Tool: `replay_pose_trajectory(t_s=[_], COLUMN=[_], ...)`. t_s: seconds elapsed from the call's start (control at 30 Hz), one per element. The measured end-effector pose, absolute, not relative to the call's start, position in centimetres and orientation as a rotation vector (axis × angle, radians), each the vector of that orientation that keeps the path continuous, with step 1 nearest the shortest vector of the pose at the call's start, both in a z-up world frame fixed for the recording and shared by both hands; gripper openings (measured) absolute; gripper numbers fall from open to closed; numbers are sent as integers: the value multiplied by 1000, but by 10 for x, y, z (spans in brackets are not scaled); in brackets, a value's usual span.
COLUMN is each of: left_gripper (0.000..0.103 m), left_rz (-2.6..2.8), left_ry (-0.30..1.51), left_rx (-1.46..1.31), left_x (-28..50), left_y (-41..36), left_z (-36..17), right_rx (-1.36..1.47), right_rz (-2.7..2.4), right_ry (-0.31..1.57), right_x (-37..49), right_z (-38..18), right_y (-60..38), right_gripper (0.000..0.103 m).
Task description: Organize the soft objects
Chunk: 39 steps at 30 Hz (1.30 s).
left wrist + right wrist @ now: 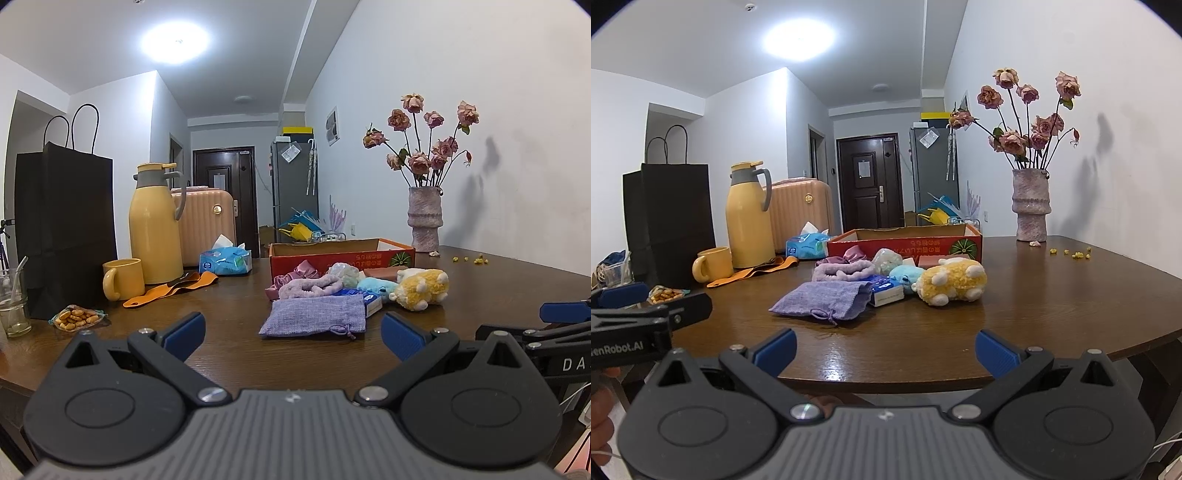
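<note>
A pile of soft things lies mid-table in front of a red cardboard box [341, 254] [905, 242]: a purple drawstring pouch [314, 317] [822, 297], a pink fluffy headband [308, 287] [842, 273], a pink scrunchie [304, 269], a teal plush [376, 285] [905, 275] and a yellow-and-white plush [421, 288] [951, 282]. A blue-white small carton [369, 300] [884, 291] lies among them. My left gripper [291, 336] is open and empty, just short of the pouch. My right gripper [884, 352] is open and empty at the table's near edge.
A black paper bag [64, 229], yellow thermos [155, 225], yellow mug [123, 278], orange strap [173, 290], tissue pack [225, 260], snack bag [75, 317] and glass [13, 299] stand at the left. A vase of dried roses [424, 218] [1032, 203] stands at the back right.
</note>
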State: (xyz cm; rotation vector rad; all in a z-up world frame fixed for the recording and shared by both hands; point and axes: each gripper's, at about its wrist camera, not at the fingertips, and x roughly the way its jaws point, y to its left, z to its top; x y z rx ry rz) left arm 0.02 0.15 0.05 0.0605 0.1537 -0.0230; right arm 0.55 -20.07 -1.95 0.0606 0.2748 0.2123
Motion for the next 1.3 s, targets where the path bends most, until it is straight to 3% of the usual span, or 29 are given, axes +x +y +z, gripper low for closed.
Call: replay_pose_trajectory(t_s=[1.3], left_gripper=[103], left_rz=[-30], left_ry=[149], left_rx=[65], left_x=[-1], left_y=[1], left_z=[2], right_rx=[71], right_rz=[254], right_ry=[286], right_x=[7], right_z=[-21], right_y=[-202], right_gripper=[103])
